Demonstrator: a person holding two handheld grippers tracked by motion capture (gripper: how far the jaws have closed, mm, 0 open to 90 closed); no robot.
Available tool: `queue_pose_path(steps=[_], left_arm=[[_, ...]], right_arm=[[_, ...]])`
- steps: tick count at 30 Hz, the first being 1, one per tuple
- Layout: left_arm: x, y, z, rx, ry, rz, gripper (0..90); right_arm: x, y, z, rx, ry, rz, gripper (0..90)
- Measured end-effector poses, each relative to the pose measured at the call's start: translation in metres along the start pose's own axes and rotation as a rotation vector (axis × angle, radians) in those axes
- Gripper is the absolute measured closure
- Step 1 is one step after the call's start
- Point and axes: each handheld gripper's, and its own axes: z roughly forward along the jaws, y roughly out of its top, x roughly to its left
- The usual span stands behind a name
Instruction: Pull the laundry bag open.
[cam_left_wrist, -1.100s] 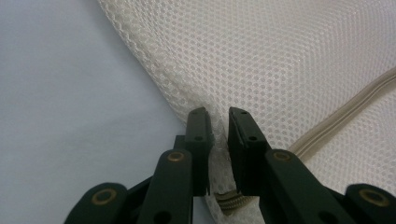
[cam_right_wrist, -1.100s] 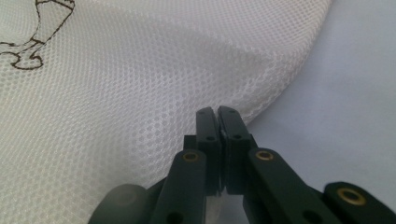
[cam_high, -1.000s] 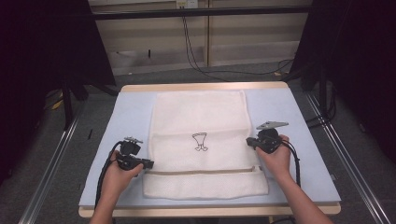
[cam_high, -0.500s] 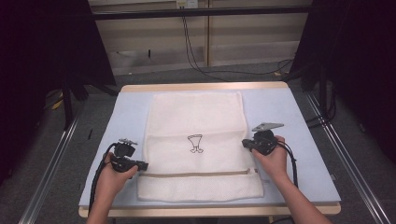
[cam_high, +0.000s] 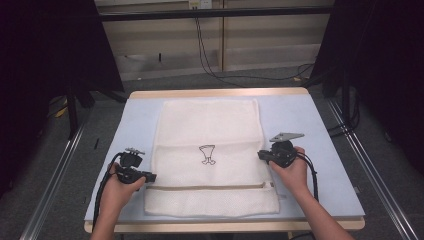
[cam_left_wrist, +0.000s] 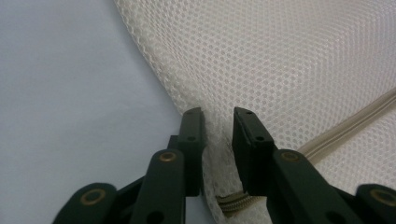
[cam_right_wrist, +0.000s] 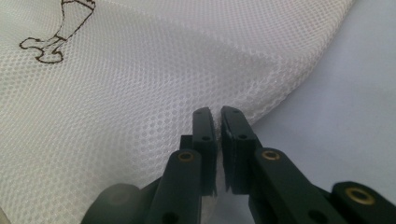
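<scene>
A white mesh bag (cam_high: 207, 130) lies flat on the pale blue table top (cam_high: 310, 125), with a small dark line drawing (cam_high: 207, 154) at its middle and a beige zip band (cam_high: 205, 187) across its near part. My left gripper (cam_high: 149, 176) is at the bag's left edge. In the left gripper view its jaws (cam_left_wrist: 217, 112) have just been opening; the mesh (cam_left_wrist: 303, 60) edge sits loosely in the gap beside the zip band (cam_left_wrist: 345, 128). My right gripper (cam_high: 262, 155) is at the bag's right edge. In the right gripper view its jaws (cam_right_wrist: 215, 111) pinch a raised fold of mesh (cam_right_wrist: 140, 84).
The table's wooden rim (cam_high: 220, 93) runs along the far side. Bare blue surface lies on both sides of the bag. Black cables (cam_high: 210, 55) trail over the grey floor beyond the table. Metal rails (cam_high: 55, 175) flank the table, and there are dark stands at the back corners.
Both hands have shifted a little toward the near edge of the table with the bag's sides. The bag's near part now lies slightly lower and flatter.
</scene>
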Motion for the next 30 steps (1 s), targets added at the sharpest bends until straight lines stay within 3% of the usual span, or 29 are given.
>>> queue_pose_path(steps=[7, 8, 10, 11, 15, 16, 18, 21, 25, 27, 28, 30], left_arm=[[-0.005, 0.007, -0.007, -0.068, 0.018, 0.013, 49.8], [-0.007, 0.01, -0.009, -0.095, -0.013, 0.009, 47.9], [-0.01, 0.013, -0.008, -0.134, -0.034, 0.002, 41.2], [-0.011, 0.015, -0.008, -0.123, -0.053, 0.019, 40.2], [-0.021, 0.02, -0.004, -0.136, -0.049, 0.057, 40.3], [-0.027, 0.024, -0.001, -0.145, -0.055, 0.091, 39.0], [-0.034, 0.027, 0.0, -0.142, -0.069, 0.106, 37.9], [-0.04, 0.03, 0.003, -0.148, -0.076, 0.116, 34.4], [-0.051, 0.037, 0.008, -0.2, -0.111, 0.157, 33.2], [-0.054, 0.038, 0.009, -0.21, -0.127, 0.153, 33.0], [-0.06, 0.04, 0.008, -0.184, -0.141, 0.121, 32.0], [-0.067, 0.042, 0.01, -0.202, -0.157, 0.154, 30.6]], right_arm=[[0.002, 0.0, -0.008, -0.031, -0.006, -0.007, 69.7], [0.003, 0.0, -0.011, -0.037, -0.008, -0.016, 69.9], [0.005, -0.001, -0.016, -0.047, -0.002, -0.023, 68.2], [0.006, -0.002, -0.018, -0.051, 0.003, -0.027, 68.0], [0.009, -0.005, -0.027, -0.055, 0.021, -0.055, 71.1], [0.009, -0.009, -0.034, -0.064, 0.037, -0.076, 76.7], [0.01, -0.013, -0.041, -0.087, 0.053, -0.101, 81.0], [0.011, -0.017, -0.046, -0.095, 0.071, -0.11, 83.5], [0.012, -0.028, -0.056, -0.109, 0.094, -0.107, 86.7], [0.013, -0.03, -0.058, -0.11, 0.095, -0.113, 86.5], [0.014, -0.036, -0.062, -0.105, 0.096, -0.128, 87.4], [0.014, -0.041, -0.065, -0.095, 0.101, -0.12, 90.0]])
